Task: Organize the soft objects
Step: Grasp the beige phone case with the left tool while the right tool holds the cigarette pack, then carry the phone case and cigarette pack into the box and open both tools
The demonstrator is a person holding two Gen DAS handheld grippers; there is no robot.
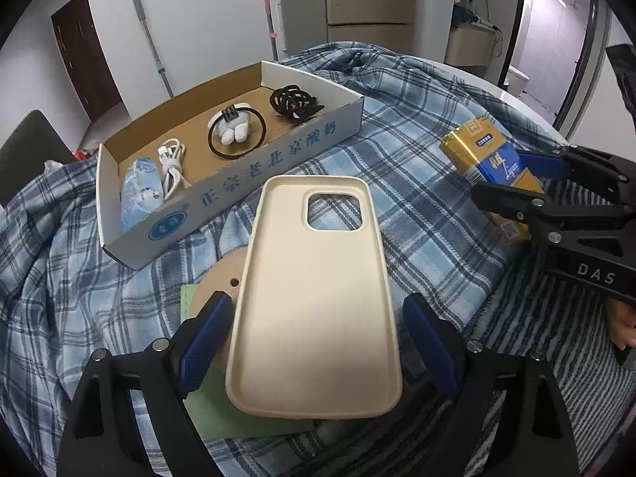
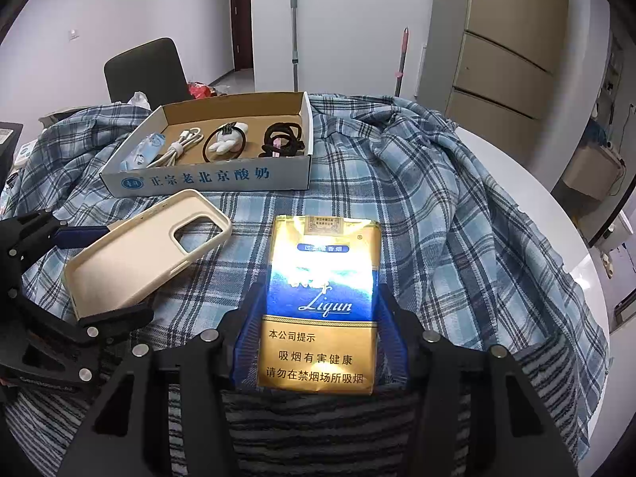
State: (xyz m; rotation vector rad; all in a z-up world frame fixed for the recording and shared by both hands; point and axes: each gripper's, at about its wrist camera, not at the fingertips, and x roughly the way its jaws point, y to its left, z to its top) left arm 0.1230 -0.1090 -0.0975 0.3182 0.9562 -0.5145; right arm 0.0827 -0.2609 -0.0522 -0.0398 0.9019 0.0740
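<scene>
My left gripper (image 1: 316,342) is shut on a cream phone case (image 1: 314,294) and holds it above the plaid cloth; the case also shows in the right wrist view (image 2: 147,254). My right gripper (image 2: 318,342) is shut on a gold and blue cigarette pack (image 2: 322,302), which also shows in the left wrist view (image 1: 493,171). A shallow cardboard box (image 1: 254,183) lies beyond, holding a tissue pack (image 1: 141,190), a white cable (image 1: 173,167), a hair tie with a white plush (image 1: 234,131) and black hair ties (image 1: 292,101).
A blue plaid cloth (image 2: 417,206) covers the round white table (image 2: 556,214). A striped cloth (image 2: 318,429) lies near me. A round cardboard disc (image 1: 222,278) and green paper (image 1: 222,417) lie under the case. A dark chair (image 2: 147,67) stands behind the box.
</scene>
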